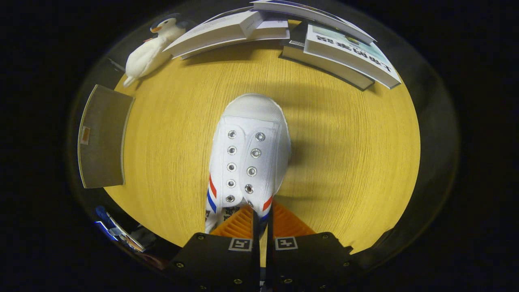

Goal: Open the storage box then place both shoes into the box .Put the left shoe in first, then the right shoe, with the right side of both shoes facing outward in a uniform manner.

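The round wooden bench [344,162] is yellow with fine grain. At its far edge lie stacked books [344,52], and to the left of them stands a white toy duck [148,52]. A grey flat panel [103,138] lies at the left side. The claw [263,227] is closed on the heel of a white shoe [249,154], toe pointing away.
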`<state>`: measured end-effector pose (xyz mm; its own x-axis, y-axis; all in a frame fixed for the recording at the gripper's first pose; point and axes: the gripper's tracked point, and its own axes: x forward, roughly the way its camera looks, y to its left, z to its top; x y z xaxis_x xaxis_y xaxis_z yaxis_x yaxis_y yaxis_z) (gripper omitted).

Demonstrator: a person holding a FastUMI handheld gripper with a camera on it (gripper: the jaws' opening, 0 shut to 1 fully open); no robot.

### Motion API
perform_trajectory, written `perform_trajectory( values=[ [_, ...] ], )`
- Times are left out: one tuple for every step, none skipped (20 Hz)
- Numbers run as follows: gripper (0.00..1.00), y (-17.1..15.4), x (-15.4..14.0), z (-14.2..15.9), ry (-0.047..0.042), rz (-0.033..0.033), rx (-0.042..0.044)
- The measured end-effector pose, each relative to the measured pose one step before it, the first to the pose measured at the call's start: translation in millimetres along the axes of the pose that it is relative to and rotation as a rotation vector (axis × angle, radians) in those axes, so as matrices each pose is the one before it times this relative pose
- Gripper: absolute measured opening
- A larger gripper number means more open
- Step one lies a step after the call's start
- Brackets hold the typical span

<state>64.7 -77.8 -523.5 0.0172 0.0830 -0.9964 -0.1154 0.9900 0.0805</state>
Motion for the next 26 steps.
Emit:
perform_trajectory(
  values=[
    [0.06, 6.19, -4.66, -1.88, 0.00900, 0.02366, 0.00431],
    [0.06, 5.36, -5.53, 0.64, -0.00072, 0.01387, -0.00086],
    [0.06, 4.53, -5.12, -0.19, 0.00199, 0.00449, -0.01069],
    [0.06, 3.85, -6.36, 1.06, -0.00483, -0.00466, -0.01371],
    [0.06, 4.07, -5.36, 0.98, 0.00029, -0.00220, -0.02293],
    [0.06, 5.50, -4.99, 0.29, 0.00321, 0.00031, -0.01875],
    [0.06, 5.67, -2.13, -1.56, 0.00910, 0.00476, -0.01748],
    [0.06, 4.01, 3.24, 0.70, -0.00235, -0.00445, -0.01343],
    [0.01, 4.45, -2.36, -1.80, 0.01459, 0.00531, -0.01418],
    [0.00, 3.07, 2.58, -1.78, 0.01183, 0.00180, 0.01117],
    [0.00, 5.52, 2.13, -1.65, 0.00559, 0.00749, -0.01585],
    [0.00, -0.61, -2.10, 1.02, -0.00849, -0.00284, 0.00671],
    [0.00, 2.28, -3.06, 0.43, 0.00108, -0.00343, -0.00610],
    [0.00, 1.12, -4.97, 0.96, -0.00438, -0.00750, -0.00204],
    [0.00, 1.98, -6.29, 1.52, -0.00206, -0.00109, -0.01154],
    [0.00, 5.29, -6.26, 0.36, 0.00307, -0.00018, -0.00500],
    [0.00, 5.71, -7.12, 1.66, -0.00146, 0.00743, -0.00719],
    [0.00, 7.23, -6.88, 1.74, 0.00004, 0.01382, 0.00268],
    [0.00, 7.50, -7.98, 1.68, 0.00188, 0.01587, 0.00098],
    [0.00, 8.58, -8.43, 3.95, -0.00962, 0.01214, -0.00114],
    [0.00, 7.73, -8.77, 4.84, -0.00919, 0.00537, -0.01617],
    [0.00, 8.59, -8.93, 6.28, -0.01310, 0.00051, -0.01120],
    [0.00, 9.09, -8.84, 6.50, -0.01426, 0.00121, -0.01304],
    [0.00, 9.52, -9.01, 8.41, -0.01454, 0.00277, -0.01158],
    [0.00, 10.17, -8.79, 8.80, -0.01900, 0.00460, -0.00669],
    [0.00, 10.87, -9.13, 9.54, -0.01748, 0.00579, -0.01037]
  ],
)
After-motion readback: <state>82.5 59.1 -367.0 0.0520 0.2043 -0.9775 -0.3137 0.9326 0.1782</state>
